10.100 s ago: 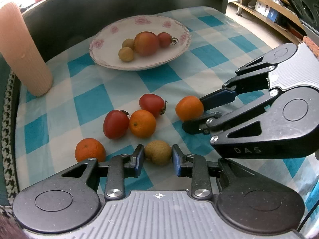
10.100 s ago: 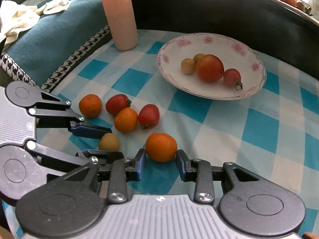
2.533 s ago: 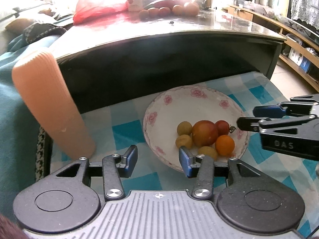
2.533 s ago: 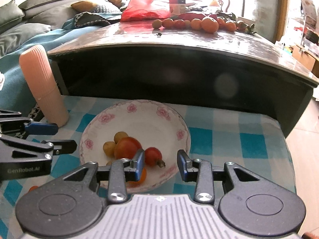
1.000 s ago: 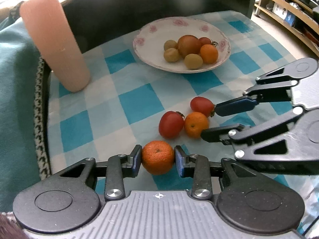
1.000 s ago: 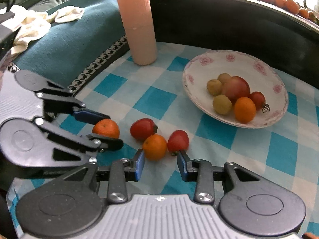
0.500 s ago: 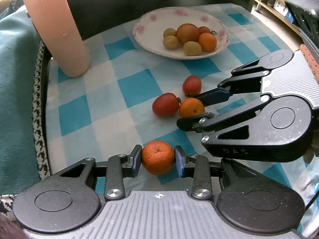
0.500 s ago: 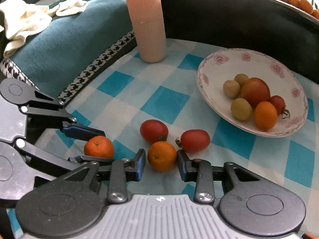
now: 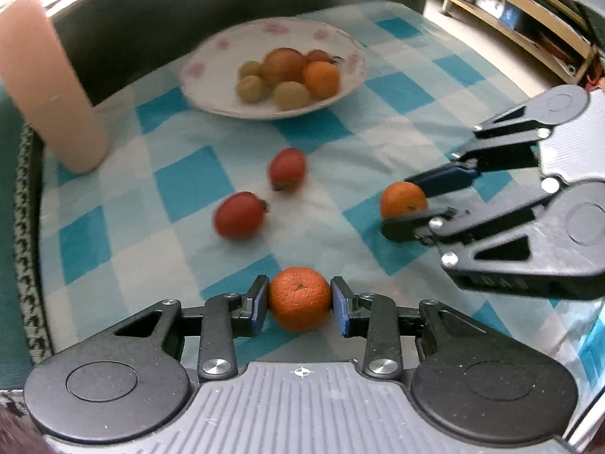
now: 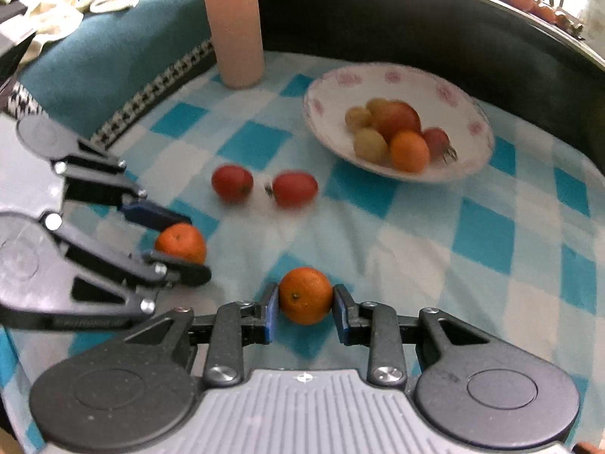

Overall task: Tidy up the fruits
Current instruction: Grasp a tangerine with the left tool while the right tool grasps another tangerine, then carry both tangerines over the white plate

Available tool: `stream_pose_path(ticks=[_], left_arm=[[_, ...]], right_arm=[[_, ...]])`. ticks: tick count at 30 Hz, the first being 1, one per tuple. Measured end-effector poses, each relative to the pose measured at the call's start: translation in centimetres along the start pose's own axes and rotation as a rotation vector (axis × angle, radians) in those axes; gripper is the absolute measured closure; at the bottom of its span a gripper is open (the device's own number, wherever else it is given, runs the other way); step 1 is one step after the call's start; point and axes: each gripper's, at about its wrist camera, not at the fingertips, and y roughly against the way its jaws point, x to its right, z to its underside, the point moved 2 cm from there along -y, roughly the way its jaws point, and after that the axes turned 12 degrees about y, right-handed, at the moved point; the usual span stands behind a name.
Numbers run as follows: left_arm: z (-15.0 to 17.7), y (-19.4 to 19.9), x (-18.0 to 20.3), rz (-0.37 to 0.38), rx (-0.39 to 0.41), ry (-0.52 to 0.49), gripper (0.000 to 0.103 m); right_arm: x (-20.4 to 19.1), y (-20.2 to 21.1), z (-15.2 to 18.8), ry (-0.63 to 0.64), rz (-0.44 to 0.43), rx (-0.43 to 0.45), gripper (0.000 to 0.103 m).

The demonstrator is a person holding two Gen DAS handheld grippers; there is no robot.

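Two tools are each gripping an orange, ready for the plate.

The checked surface (image 9: 378, 125) is carrying a flowered plate (image 9: 351, 75) already holding several fruits; two tomatoes (image 9: 238, 213) are lying loose between plate and tools. The left tool (image 9: 300, 299) is clamping one orange (image 9: 300, 297), and the right tool (image 10: 304, 299) is clamping another orange (image 10: 306, 295). Next, I judge, both are needing carrying over to the plate and gentle releasing there.

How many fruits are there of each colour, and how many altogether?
Orange: 3, one in the left fingers, one in the right fingers, one in the plate
Red: 4
Yellow-green: 3
Total: 10
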Motion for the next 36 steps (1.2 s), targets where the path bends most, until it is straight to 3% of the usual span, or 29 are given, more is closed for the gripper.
stream_pose_path(ticks=[8, 15, 18, 23, 29, 31, 36], left_arm=[[0.4, -0.3, 0.3, -0.012, 0.018, -0.025, 0.055], [0.3, -0.3, 0.1, -0.023, 0.016, -0.028, 0.042], [0.2, -0.4, 0.2, -0.018, 0.016, -0.027, 0.041], [0.2, -0.4, 0.2, -0.014, 0.015, -0.026, 0.042], [0.2, -0.3, 0.5, -0.007, 0.009, -0.035, 0.054], [0.3, -0.3, 0.6, -0.016, 0.01, -0.041, 0.057], [0.2, -0.2, 0.5, -0.014, 0.006, -0.034, 0.06]], right_arm=[[-0.7, 0.4, 1.5, 0.036, 0.017, -0.007, 0.057], [0.0, 0.4, 1.4, 0.019, -0.009, 0.0, 0.047], [0.6, 0.3, 1.3, 0.0, -0.027, 0.004, 0.047], [1.2, 0.1, 1.2, -0.024, -0.046, 0.017, 0.047], [0.9, -0.2, 0.9, -0.011, -0.044, 0.023, 0.047], [0.7, -0.2, 0.9, 0.01, -0.023, 0.014, 0.054], [0.6, -0.1, 0.8, 0.007, -0.011, 0.001, 0.057]])
